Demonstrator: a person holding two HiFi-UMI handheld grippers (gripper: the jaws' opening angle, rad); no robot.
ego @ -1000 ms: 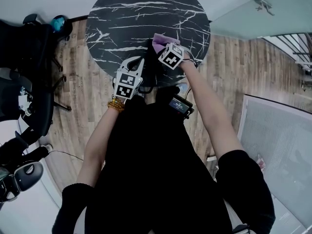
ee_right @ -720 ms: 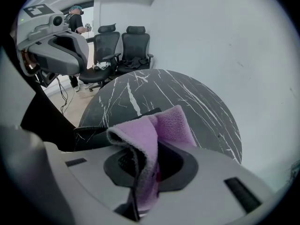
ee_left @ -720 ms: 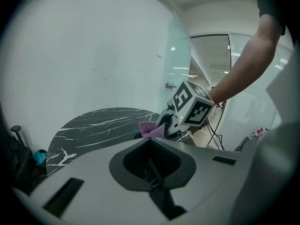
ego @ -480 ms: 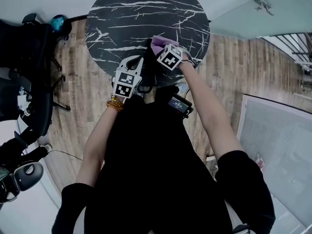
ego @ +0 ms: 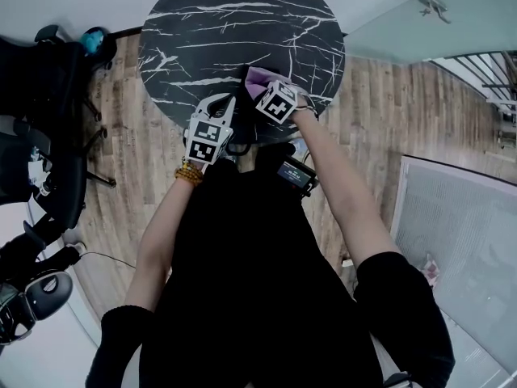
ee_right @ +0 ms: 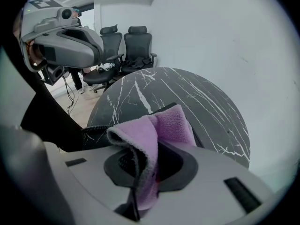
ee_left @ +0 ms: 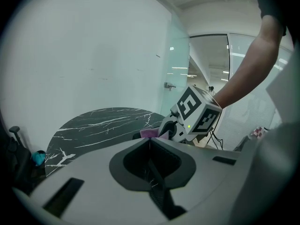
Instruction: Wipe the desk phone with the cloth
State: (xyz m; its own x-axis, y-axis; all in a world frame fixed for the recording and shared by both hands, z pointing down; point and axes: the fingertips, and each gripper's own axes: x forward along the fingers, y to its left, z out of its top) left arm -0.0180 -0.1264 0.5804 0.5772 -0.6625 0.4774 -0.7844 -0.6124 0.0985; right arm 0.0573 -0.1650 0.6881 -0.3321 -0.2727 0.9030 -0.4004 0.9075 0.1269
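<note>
On the near edge of the round black marble counter (ego: 234,14) lies the one dark phone (ee_right: 161,109), its coiled cord (ee_right: 93,129) at the left in the right gripper view. I have one purple cloth (ee_right: 161,125), pinched between the closed fingers of my right gripper (ego: 265,91). It folds up out of them and drapes forward over the phone. My left gripper (ee_left: 150,144) hangs just beside the right one, above the counter's edge, with its fingers pressed together on nothing. The cloth sits just beyond its tips, apart from them. I count one cloth, one phone and two grippers, and two black office chairs (ee_right: 124,46) stand past the counter.
</note>
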